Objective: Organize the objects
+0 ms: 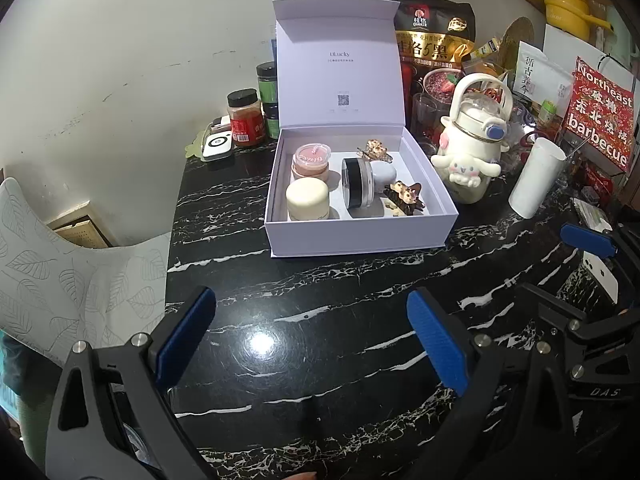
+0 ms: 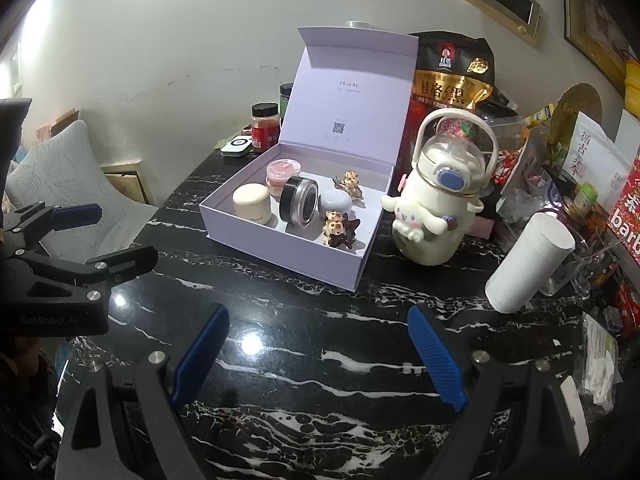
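The box's open lid (image 1: 340, 68) hides most of a dark jar (image 1: 267, 82) at ten o'clock; lid print (image 1: 340, 54) too small to read.

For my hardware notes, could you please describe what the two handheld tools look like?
Both match: the left tool and right tool have matte black triangular-cutout frames with silver bolts. Each finger carries a blue ribbed pad. The left tool's body reads "GenRobot.AI"; the right's shows "DAS". No cables or sleeves are visible.

You face a scuffed off-white wall (image 1: 140, 40) behind a glossy black marble table (image 1: 320, 320) veined in white, with an overhead light glaring off its near edge. A leaf-patterned chair (image 1: 60, 272) stands at the table's left edge, and a gold-framed picture (image 2: 506, 4) hangs high on the wall.
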Demonstrator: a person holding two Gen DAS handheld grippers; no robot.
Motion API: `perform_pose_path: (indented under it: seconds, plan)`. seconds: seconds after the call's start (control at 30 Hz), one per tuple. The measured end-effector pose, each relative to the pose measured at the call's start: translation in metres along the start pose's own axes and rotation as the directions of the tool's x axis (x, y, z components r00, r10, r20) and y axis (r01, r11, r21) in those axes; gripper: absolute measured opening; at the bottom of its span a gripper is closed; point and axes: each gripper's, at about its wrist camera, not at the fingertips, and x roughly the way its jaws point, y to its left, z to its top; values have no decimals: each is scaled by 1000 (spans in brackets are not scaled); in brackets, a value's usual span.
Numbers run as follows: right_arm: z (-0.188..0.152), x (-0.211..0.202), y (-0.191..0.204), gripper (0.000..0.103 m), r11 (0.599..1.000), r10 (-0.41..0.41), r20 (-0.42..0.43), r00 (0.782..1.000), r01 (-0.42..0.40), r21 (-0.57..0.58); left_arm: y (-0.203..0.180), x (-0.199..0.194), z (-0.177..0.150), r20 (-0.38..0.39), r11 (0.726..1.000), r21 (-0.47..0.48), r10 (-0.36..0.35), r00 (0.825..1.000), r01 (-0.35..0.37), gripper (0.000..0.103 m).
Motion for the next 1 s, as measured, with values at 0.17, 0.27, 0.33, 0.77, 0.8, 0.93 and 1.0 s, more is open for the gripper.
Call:
perform_pose_path:
  seconds: [0.17, 0.27, 0.33, 0.77, 0.8, 0.93, 1.0]
  plan:
    - [1, 3, 0, 92, 1000, -2, -5, 1000, 2, -2, 0, 0, 0, 0, 1000, -1, -5, 1000, 5, 97]
    - [1, 3, 0, 92, 1000, -1, -7, 1000, 1, -5, -1, 2, 0, -3, 1000, 0, -4, 1000, 4, 97]
    - [0, 4, 0, 92, 1000, 1, -9, 1000, -1, -6, -1, 2, 0, -4, 1000, -1, -4, 1000, 4, 97]
    - [-1, 6, 2, 92, 1000, -12, -13, 1000, 12, -7, -3, 5, -3, -13, 1000, 11, -17, 1000, 17, 97]
    - [-1, 6, 1, 92, 1000, -11, -14, 1000, 11, -7, -3, 5, -3, -16, 1000, 10, -17, 1000, 17, 97]
    - [-1, 6, 1, 92, 1000, -11, -13, 1000, 11, -8, -2, 6, -4, -20, 1000, 10, -21, 1000, 22, 97]
    - [-1, 6, 2, 92, 1000, -11, -13, 1000, 11, -7, -3, 5, -4, -19, 1000, 11, -26, 1000, 26, 97]
